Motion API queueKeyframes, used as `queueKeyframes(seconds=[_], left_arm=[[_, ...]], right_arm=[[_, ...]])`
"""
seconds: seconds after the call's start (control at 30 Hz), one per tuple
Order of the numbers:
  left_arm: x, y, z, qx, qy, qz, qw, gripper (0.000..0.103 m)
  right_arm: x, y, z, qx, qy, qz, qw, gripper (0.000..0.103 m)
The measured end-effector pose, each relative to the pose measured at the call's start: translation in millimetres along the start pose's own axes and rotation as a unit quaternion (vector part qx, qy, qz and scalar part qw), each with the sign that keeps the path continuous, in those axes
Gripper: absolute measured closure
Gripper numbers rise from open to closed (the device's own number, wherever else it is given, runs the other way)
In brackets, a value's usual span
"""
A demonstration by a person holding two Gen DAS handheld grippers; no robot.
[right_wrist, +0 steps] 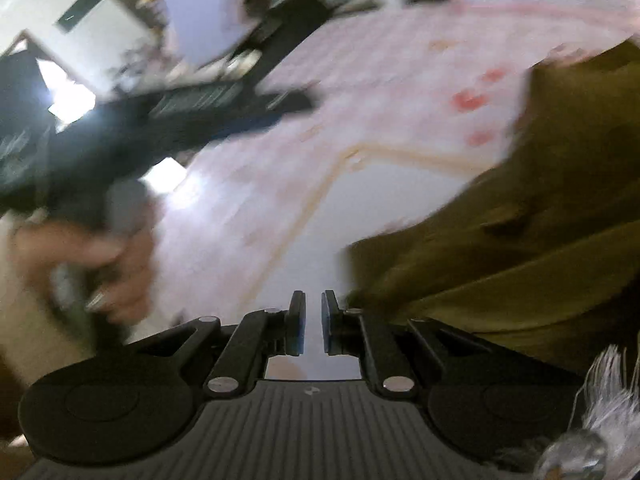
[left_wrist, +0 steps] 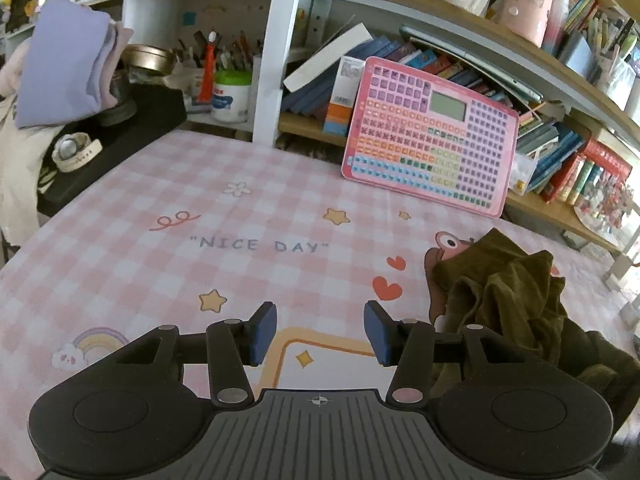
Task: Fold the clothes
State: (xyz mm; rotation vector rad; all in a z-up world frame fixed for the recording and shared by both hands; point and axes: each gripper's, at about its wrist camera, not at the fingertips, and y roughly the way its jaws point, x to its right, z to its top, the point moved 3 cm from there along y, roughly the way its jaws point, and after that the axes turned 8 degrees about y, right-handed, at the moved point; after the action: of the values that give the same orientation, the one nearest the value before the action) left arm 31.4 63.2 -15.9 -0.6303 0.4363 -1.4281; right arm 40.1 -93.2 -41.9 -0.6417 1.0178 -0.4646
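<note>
A crumpled olive-green garment lies on the pink checked tablecloth, to the right of my left gripper. That gripper hovers over the cloth, open, with nothing between its blue pads. The right wrist view is blurred by motion. There my right gripper has its jaws almost together, with nothing between them. The olive garment spreads just to its right. A hand holds the left tool's black body at the left of that view.
A pink toy keyboard leans against bookshelves at the table's far edge. Folded lilac clothes and a black stand with a wristwatch sit at the far left. A white fringed thing shows at the lower right.
</note>
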Motion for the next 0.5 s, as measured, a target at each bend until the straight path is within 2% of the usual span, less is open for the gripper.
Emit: queueKeyframes(seconds=[0.1, 0.23, 0.27, 0.3, 0.33, 0.4, 0.5], left_arm=[[-5, 7, 7, 0.000, 0.009, -0.015, 0.9998, 0.054], [-8, 20, 11, -0.007, 0.021, -0.039, 0.9990, 0.054], [-8, 23, 12, -0.009, 0.023, -0.046, 0.9986, 0.054], [-8, 26, 13, -0.011, 0.025, -0.053, 0.9982, 0.054], [-7, 29, 14, -0.013, 0.028, -0.058, 0.9978, 0.054], [-7, 35, 17, -0.014, 0.032, -0.072, 0.9968, 0.054], [-3, 43, 19, -0.019, 0.039, -0.093, 0.9948, 0.054]], right_arm=[[-11, 10, -12, -0.010, 0.000, -0.017, 1.000, 0.093], [-2, -17, -4, 0.064, 0.040, -0.037, 0.996, 0.089], [1, -28, -2, 0.089, 0.055, -0.043, 0.994, 0.083], [4, -39, 0, 0.117, 0.069, -0.052, 0.989, 0.073], [6, -51, -1, 0.144, 0.080, -0.065, 0.984, 0.069], [11, -72, -1, 0.191, 0.099, -0.094, 0.972, 0.064], [20, -90, -3, 0.239, 0.106, -0.166, 0.951, 0.064]])
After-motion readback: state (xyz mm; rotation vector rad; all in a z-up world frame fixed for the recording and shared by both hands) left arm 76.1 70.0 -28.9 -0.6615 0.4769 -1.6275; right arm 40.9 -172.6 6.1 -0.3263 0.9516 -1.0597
